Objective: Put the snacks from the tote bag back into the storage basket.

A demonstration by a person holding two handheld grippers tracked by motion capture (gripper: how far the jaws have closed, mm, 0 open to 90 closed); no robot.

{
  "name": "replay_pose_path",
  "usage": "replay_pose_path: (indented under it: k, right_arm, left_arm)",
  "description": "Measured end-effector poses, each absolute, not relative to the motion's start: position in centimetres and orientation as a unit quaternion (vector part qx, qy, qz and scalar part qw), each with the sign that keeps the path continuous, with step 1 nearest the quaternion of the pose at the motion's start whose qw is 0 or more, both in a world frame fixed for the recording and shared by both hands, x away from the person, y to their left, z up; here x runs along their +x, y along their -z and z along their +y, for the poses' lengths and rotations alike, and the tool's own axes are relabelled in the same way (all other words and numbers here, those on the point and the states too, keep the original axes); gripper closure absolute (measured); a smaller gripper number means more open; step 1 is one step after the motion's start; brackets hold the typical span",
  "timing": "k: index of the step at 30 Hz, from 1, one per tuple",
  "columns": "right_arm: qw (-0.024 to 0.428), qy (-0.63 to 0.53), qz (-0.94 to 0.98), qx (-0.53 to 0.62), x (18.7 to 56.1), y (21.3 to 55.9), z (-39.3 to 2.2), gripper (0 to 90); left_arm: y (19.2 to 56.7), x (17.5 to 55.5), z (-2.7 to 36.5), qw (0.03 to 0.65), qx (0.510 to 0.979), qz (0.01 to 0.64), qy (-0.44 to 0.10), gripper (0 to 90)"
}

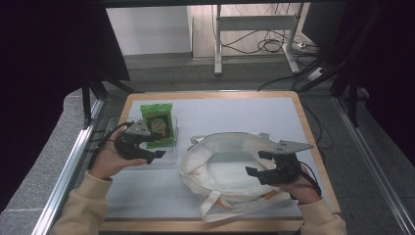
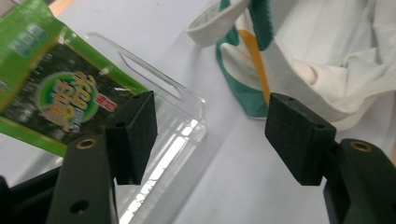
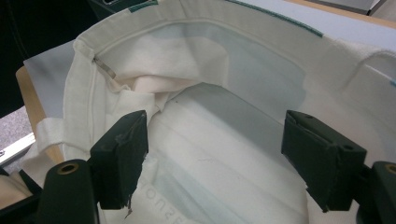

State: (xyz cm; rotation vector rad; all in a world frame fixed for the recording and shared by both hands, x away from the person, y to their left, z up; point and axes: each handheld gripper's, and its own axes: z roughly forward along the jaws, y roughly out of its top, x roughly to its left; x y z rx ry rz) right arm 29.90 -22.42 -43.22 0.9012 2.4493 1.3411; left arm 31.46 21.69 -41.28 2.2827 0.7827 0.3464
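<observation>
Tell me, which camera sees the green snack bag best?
The high view: the whole green snack bag lies in a clear tray. The left gripper view crops the bag at its edge, behind one black jaw. The right gripper view looks into the white tote.

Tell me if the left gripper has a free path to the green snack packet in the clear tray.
Probably yes: the left gripper is open beside the green snack packet, with nothing above the clear tray.

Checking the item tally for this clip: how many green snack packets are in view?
1. The green snack packet lies in the clear plastic tray left of the white cloth tote bag. More could be hidden inside the bag's folds.
</observation>
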Motion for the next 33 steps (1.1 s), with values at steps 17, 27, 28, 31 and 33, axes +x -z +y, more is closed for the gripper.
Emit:
replay_pose_path:
  k: [17, 27, 28, 31, 33]
  right_arm:
    - [0.107, -0.445, 0.834, 0.308, 30.0, 43.6, -22.5, 23.0]
    - [0.108, -0.445, 0.834, 0.306, 30.0, 43.5, -22.5, 23.0]
    - [0.109, -0.445, 0.834, 0.306, 30.0, 43.5, -22.5, 23.0]
    - [0.109, -0.444, 0.834, 0.308, 30.0, 43.6, -22.5, 22.9]
    - [0.111, -0.443, 0.834, 0.309, 30.0, 43.6, -22.5, 23.0]
  left_arm:
    - [45.2, 28.8, 20.4, 0.355, 0.876, 0.304, -0.118, 34.8]
    - [45.2, 28.7, 20.4, 0.365, 0.87, 0.31, -0.117, 34.9]
    - [45.2, 28.7, 20.4, 0.366, 0.87, 0.31, -0.118, 34.9]
    - [45.1, 28.6, 20.4, 0.372, 0.867, 0.308, -0.122, 35.1]
    - [45.0, 28.4, 20.4, 0.373, 0.866, 0.308, -0.124, 35.0]
